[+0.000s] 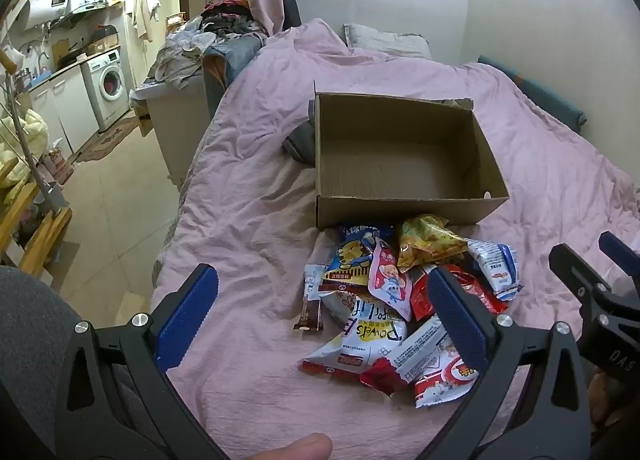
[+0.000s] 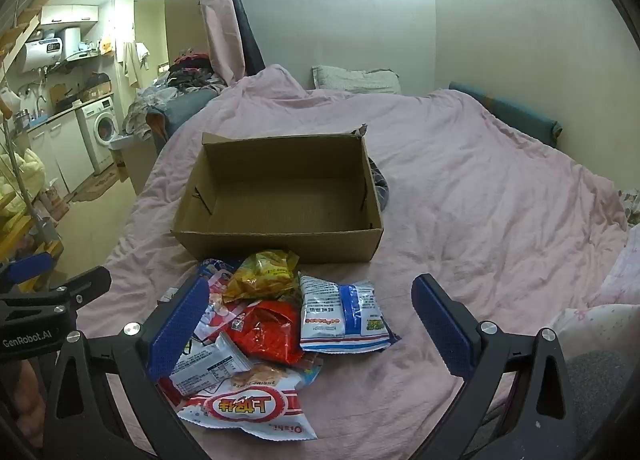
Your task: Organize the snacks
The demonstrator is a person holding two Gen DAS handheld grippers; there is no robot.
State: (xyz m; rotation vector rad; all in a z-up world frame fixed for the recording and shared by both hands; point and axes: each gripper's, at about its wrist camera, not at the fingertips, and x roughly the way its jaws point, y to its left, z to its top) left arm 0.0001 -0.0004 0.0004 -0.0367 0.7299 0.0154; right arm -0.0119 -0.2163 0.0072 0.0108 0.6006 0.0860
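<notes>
Lying in a loose heap on the wrinkled pink bedspread, the crinkly foil and plastic snack packets sit just in front of the open brown cardboard box, whose inside is bare. Above the near side of the heap, the left tool stands wide with nothing between its blue pads, its right finger over the packets. The right tool also stands wide and holds nothing, its left finger over a red packet and a blue-and-white packet between its fingers.
</notes>
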